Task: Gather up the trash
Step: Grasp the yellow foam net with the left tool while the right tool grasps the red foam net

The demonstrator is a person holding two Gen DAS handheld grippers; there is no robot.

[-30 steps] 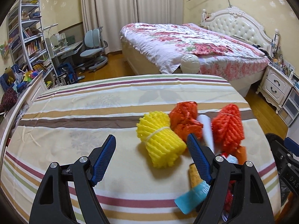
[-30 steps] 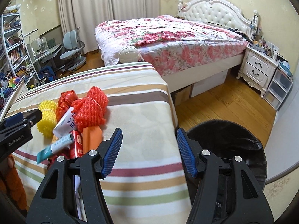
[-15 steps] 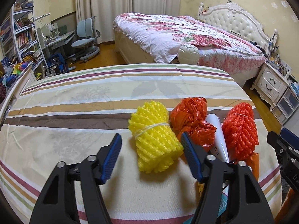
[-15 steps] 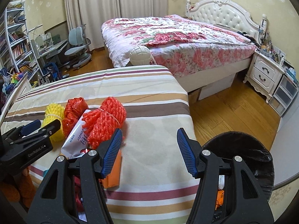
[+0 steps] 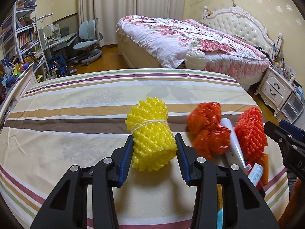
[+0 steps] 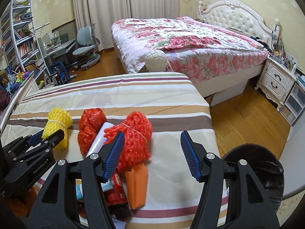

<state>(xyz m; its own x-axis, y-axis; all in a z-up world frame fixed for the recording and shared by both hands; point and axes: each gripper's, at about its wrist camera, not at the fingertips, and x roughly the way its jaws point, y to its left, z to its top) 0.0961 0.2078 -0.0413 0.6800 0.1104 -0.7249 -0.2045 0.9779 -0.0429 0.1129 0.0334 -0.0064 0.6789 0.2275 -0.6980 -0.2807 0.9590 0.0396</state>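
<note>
A yellow foam net bundle [image 5: 150, 133] lies on the striped table [image 5: 76, 114]. My left gripper [image 5: 154, 143] has closed its blue pads against both sides of the bundle. To its right lie an orange plastic bag [image 5: 207, 129], a white tube [image 5: 235, 145] and an orange foam net [image 5: 250, 133]. My right gripper [image 6: 152, 143] is open and empty over the table's right side, its left pad just in front of the orange foam net [image 6: 135, 137]. An orange packet [image 6: 136, 183] and red wrappers [image 6: 116, 192] lie below it. The yellow bundle [image 6: 57, 122] shows at the left of the right wrist view.
A black-lined trash bin [image 6: 263, 173] stands on the wood floor at the table's right. A bed [image 6: 181, 38] lies beyond, with a nightstand [image 6: 278, 80] at the right. Bookshelves and a desk chair [image 6: 85, 43] stand at the far left.
My left gripper moved forward and left onto the yellow bundle and narrowed its jaws onto it. My right gripper moved left from above the bin to over the table's trash pile.
</note>
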